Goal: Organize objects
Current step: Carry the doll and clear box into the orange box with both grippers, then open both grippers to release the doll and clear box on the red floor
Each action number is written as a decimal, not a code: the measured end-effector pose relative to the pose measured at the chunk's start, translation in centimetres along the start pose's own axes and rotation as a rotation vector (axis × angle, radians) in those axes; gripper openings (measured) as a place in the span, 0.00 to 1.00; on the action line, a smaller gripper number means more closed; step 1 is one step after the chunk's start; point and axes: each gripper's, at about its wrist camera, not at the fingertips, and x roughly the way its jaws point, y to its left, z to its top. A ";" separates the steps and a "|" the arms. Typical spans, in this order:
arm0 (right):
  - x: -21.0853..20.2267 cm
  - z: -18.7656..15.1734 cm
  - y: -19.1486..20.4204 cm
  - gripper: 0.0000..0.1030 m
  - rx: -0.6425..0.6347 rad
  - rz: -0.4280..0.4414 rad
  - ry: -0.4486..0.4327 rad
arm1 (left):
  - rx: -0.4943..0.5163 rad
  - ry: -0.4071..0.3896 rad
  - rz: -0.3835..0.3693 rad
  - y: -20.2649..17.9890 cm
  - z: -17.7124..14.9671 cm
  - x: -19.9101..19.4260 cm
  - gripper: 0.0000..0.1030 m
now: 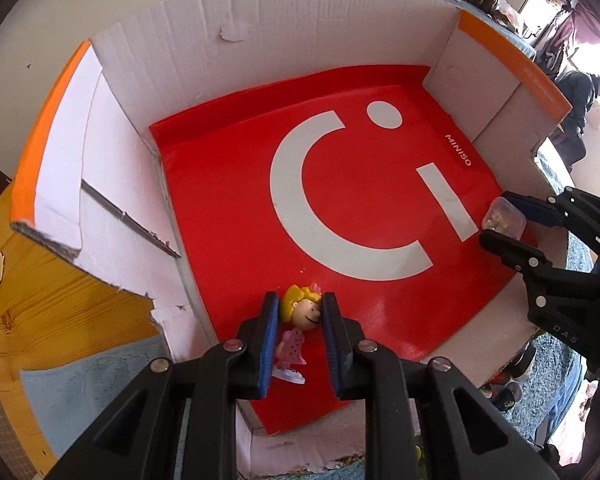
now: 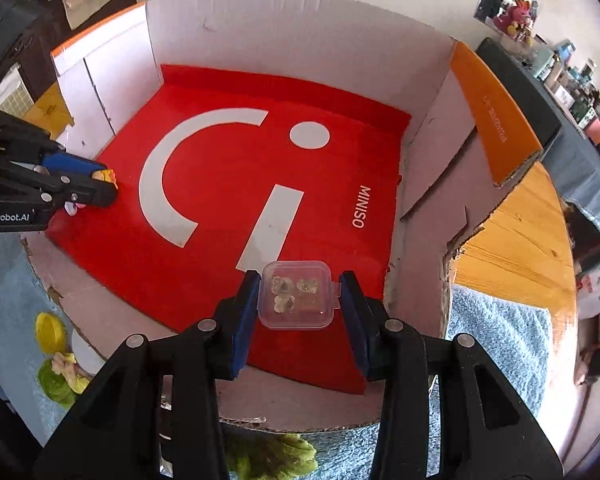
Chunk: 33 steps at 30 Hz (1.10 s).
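A blonde girl figurine in a pink dress (image 1: 296,330) lies on the red floor of a white cardboard box (image 1: 284,52), near its front left. My left gripper (image 1: 300,312) straddles the figurine's head with its pads close on both sides; the grip is loose or just touching. A small clear lidded container with pale bits inside (image 2: 296,300) rests on the red floor near the front right. My right gripper (image 2: 300,296) is open around it, with a gap on the right side. The right gripper and the container (image 1: 504,220) also show in the left wrist view.
The box has orange-edged side flaps (image 2: 496,112) and a red MINISO sheet (image 2: 260,184) on its floor. It sits on a blue towel (image 2: 496,332) over a wooden table (image 2: 516,240). Yellow and green toys (image 2: 56,356) lie outside the box front.
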 end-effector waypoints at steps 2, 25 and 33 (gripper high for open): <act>0.2 0.2 0.0 0.38 -0.007 -0.003 0.016 | -0.003 -0.001 -0.003 -0.2 0.0 0.1 0.21; 0.6 0.7 0.1 0.40 -0.017 -0.013 0.019 | 0.006 -0.035 0.007 0.3 -0.1 -0.8 0.43; 0.4 1.0 0.2 0.51 -0.012 -0.018 -0.007 | 0.007 -0.050 -0.008 0.6 0.7 -0.7 0.47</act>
